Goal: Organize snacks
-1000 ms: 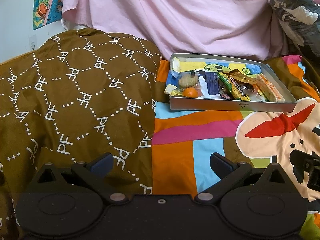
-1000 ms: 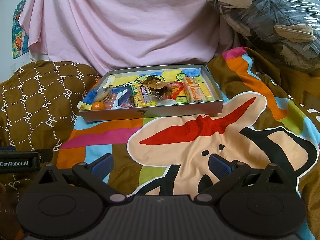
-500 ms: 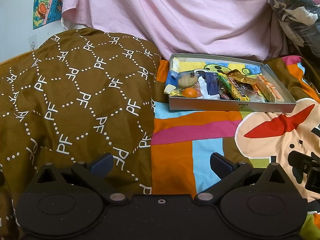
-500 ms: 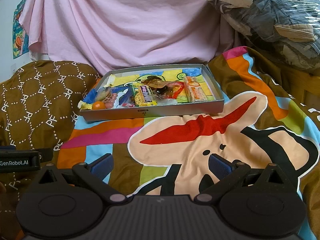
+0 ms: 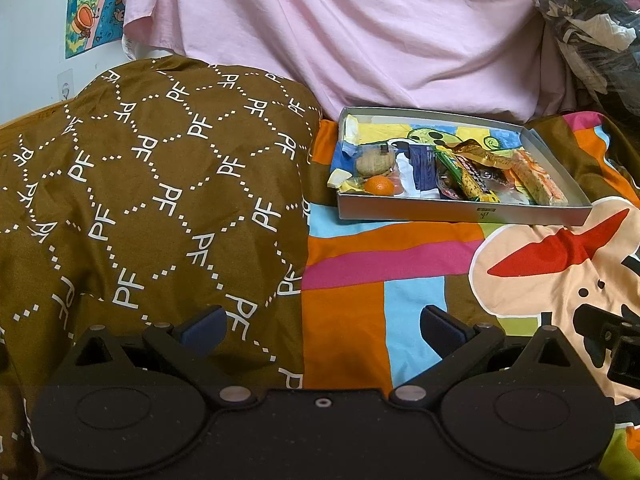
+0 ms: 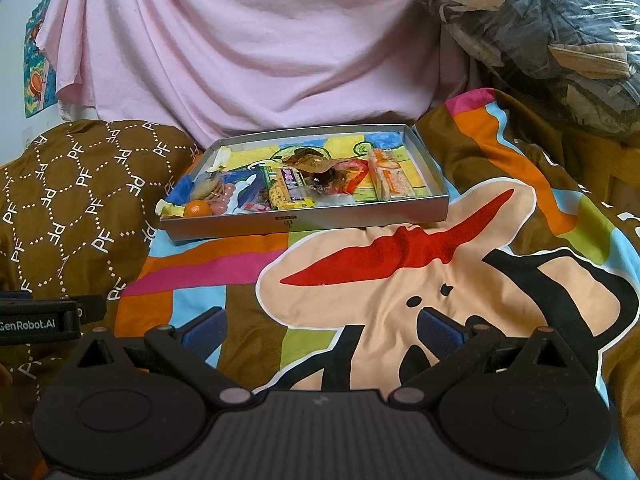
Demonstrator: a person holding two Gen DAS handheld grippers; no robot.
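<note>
Hovering low over the bed, the left tool [image 5: 322, 326] has its blue-padded fingers spread wide with nothing between them; below it the brown PF-patterned pillow [image 5: 152, 200] meets the colourful cartoon bedspread [image 5: 380, 264]. The right tool [image 6: 322, 326] is likewise wide open and holds nothing, poised above the big cartoon face printed on the bedspread. Both tools sit well short of the task's things.

Further out, against the draped pink sheet [image 6: 248, 52], lies a shallow grey box [image 6: 304, 220] with a cartoon-printed floor. The snacks all lie inside it, crowded along its near wall: a small orange [image 6: 197, 209] and a round biscuit [image 6: 208, 188] at the left end, a yellow wrapped bar [image 6: 286, 192] near the middle, a brown crinkled wrapper [image 6: 316, 164] above it, and an orange-and-white packet [image 6: 390, 176] toward the right. The box's far half shows mostly bare floor. A plastic-wrapped bundle of clothes [image 6: 552, 20] fills the far right.

Judging by this, the scene fits either a jumbled pile waiting to be sorted or a finished row gathered in the box; the pictures do not settle which.
</note>
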